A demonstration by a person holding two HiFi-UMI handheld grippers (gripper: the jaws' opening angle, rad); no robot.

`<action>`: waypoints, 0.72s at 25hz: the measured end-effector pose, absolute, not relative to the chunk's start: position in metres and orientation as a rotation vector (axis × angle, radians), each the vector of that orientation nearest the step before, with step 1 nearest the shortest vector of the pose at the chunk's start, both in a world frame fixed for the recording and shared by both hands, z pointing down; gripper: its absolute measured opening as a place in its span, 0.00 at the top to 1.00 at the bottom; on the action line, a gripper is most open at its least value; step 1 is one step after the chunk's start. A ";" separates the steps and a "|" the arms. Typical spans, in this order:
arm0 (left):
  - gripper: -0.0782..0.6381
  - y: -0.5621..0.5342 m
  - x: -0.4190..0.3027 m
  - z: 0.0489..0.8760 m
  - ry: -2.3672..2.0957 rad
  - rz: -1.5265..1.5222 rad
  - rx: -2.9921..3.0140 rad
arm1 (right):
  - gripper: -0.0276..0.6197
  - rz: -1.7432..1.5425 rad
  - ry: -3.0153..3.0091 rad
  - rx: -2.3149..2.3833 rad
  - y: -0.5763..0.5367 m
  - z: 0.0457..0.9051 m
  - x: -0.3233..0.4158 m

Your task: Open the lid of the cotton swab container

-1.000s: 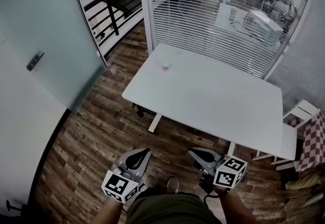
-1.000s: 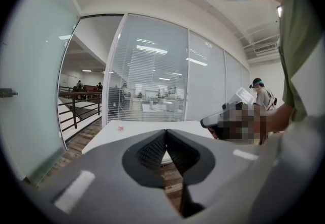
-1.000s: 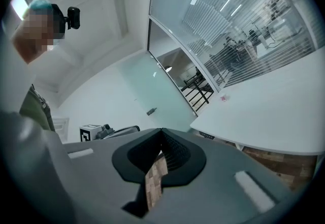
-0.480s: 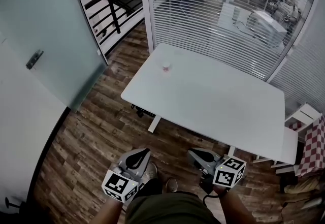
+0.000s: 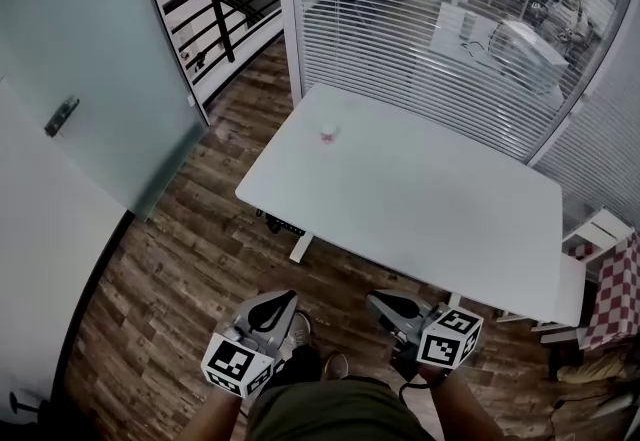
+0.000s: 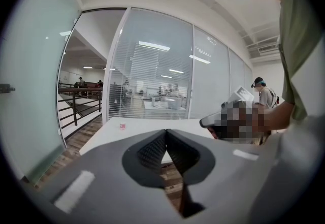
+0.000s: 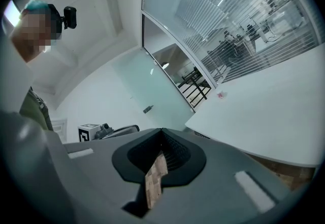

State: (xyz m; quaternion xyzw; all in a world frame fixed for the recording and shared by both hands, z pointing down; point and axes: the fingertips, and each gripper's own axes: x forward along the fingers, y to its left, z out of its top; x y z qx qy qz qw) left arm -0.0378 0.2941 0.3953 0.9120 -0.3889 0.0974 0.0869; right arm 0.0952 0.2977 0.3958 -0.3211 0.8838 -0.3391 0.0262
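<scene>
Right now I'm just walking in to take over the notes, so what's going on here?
A person stands back from the white table, holding the left gripper and the right gripper low in front. Both are shut with nothing in them. The small cotton swab container sits alone near the table's far left corner, well out of reach of either gripper, so opening its lid has not begun.

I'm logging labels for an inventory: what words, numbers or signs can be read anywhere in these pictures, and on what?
No text can be read anywhere.
Cotton swab container on the white table: pinkish patch, too small to read.
Left marker cube, right marker cube: black-and-white square patterns only, no words.
Sheets on the glass wall: too blurred to read.
</scene>
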 end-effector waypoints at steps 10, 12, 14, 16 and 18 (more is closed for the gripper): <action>0.88 0.263 -0.048 0.405 -1.133 0.284 2.703 | 0.94 -1.080 2.730 -1.013 0.270 0.406 0.082; 0.88 0.256 -0.051 0.407 -1.128 0.286 2.700 | 0.94 -1.083 2.730 -1.015 0.262 0.407 0.078; 0.88 0.246 -0.057 0.409 -1.123 0.288 2.697 | 0.94 -1.089 2.726 -1.016 0.252 0.409 0.072; 0.88 0.236 -0.062 0.411 -1.118 0.289 2.695 | 0.94 -1.095 2.724 -1.021 0.242 0.410 0.066; 0.88 0.225 -0.066 0.412 -1.111 0.291 2.697 | 0.94 -1.099 2.725 -1.032 0.233 0.411 0.061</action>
